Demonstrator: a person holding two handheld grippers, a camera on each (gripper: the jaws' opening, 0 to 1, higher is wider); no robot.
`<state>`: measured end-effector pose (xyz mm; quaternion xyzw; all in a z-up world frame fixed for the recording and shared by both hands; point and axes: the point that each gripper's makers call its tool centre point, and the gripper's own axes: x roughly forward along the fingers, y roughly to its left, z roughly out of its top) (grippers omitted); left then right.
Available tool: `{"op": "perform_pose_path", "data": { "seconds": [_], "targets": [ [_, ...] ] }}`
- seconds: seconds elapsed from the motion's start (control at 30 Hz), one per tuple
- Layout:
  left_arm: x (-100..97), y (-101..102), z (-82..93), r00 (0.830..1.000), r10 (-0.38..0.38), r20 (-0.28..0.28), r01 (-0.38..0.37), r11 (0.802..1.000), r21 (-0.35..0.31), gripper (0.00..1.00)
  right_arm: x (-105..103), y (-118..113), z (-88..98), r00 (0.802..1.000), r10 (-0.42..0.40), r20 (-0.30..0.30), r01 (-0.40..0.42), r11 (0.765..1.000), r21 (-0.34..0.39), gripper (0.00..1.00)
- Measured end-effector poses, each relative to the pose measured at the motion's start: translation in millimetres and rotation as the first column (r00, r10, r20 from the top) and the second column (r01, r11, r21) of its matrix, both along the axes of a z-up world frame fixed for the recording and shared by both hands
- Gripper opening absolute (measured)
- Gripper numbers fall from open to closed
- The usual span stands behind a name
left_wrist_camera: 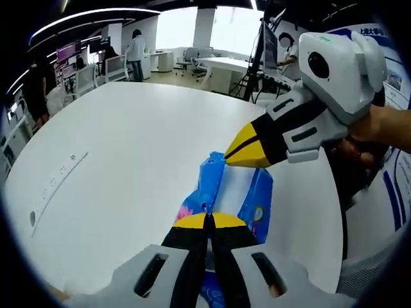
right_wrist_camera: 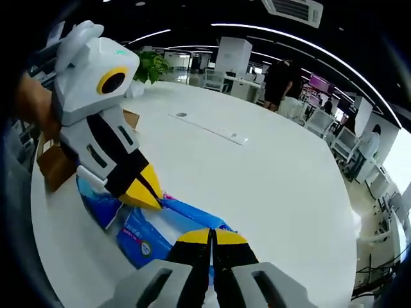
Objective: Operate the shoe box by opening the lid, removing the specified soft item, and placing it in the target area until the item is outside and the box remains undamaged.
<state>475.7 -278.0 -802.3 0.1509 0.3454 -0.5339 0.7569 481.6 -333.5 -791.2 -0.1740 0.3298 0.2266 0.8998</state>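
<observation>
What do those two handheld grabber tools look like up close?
The left gripper and right gripper match: light grey moulded bodies with dark slots, black jaws tipped in bright yellow, tapering like beaks. No cables are visible.

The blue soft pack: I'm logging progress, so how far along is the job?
Looks done: the blue soft pack is out of the brown box, lying on the white table. In hand: left gripper and right gripper both pinch the pack. Left: letting go, if this spot is the target area.
</observation>
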Motion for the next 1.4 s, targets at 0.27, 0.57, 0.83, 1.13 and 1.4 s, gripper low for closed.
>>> {"op": "perform_pose_path", "data": {
  "seconds": [0.27,0.57,0.83,1.13,1.4],
  "targets": [
    [-1.4,2,-0.1,1.0,-0.016,0.023,0.016,1.0,0.012,0.0,0,2,-0.4,1.0,0.014,0.003,-0.014,1.0,-0.018,0.0],
    [-1.9,4,2.9,0.999,-0.02,0.031,0.019,1.0,0.024,0.01,-1,-1,1.0,1.0,0.019,0.007,-0.019,0.999,-0.037,0.0],
    [-5.1,9,5.9,0.999,-0.026,0.029,0.025,0.999,0.031,0.0,-2,0,2.9,1.0,0.014,0.004,-0.014,0.999,-0.031,0.0],
    [-5.7,17,14.1,0.999,-0.018,0.041,0.016,0.999,0.043,0.01,-7,-2,9.4,1.0,0.011,0.003,-0.011,0.999,-0.04,0.0],
    [-12.0,24,26.7,0.998,-0.017,0.054,0.015,0.999,0.037,0.01,-13,-1,20.8,1.0,0.011,0.003,-0.011,0.999,-0.038,0.0]
  ]
}}
